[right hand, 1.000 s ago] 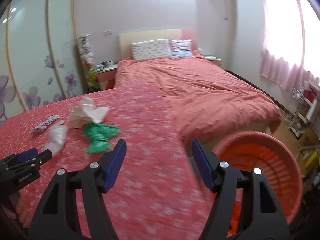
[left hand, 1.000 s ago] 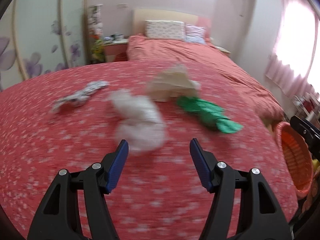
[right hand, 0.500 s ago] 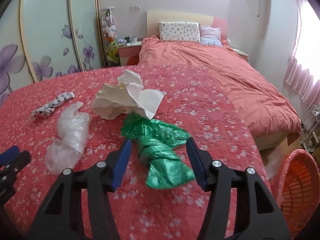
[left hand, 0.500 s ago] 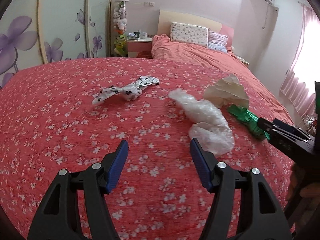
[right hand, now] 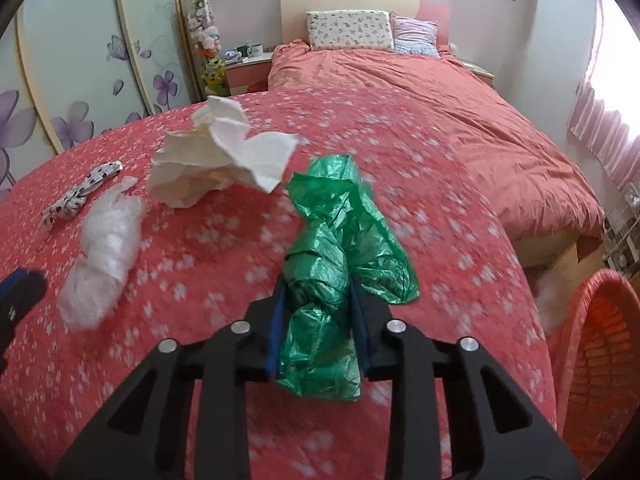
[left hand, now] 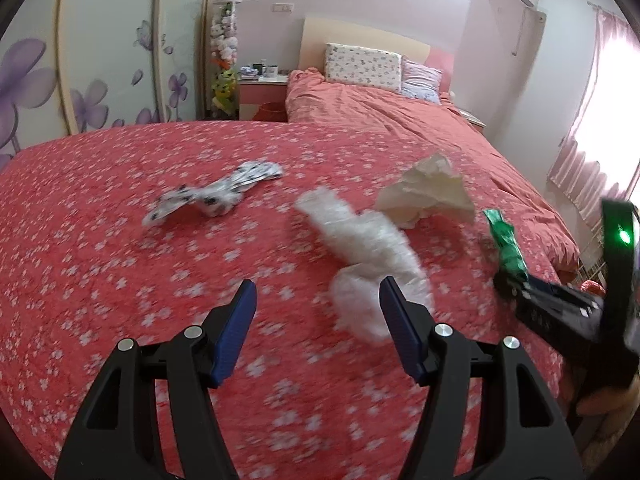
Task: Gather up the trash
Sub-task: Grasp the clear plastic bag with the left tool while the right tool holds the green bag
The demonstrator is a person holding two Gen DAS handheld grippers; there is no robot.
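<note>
Pink bedroom, red flowered bedspread (left hand: 100,240): four scraps of trash lie or hang across it, seen from two wrist cameras. From the left, a spotted wrapper (left hand: 216,194) lies flat on the cover; next, a clear plastic bag (left hand: 368,252) rests just ahead of the left tool (left hand: 316,306), whose jaws stand released and empty, the right one close beside the bag's near end. A crumpled paper (right hand: 218,160) sits beyond, near the clear bag. Further right, the right tool (right hand: 318,300) is clenched on a green bag (right hand: 340,240), gripping it around its bunched middle with loose film spilling out on both sides of the jaws. An orange basket (right hand: 592,360) stands at the far right, beside the bed's edge and lower than the bedspread.

Judging by the frames, the green bag is headed for the basket. Thin, slick film held only at a bunched waist could slide free on a quick swing, dropping to the floor short of the rim. Trailing ends might also snag the paper nearby.
</note>
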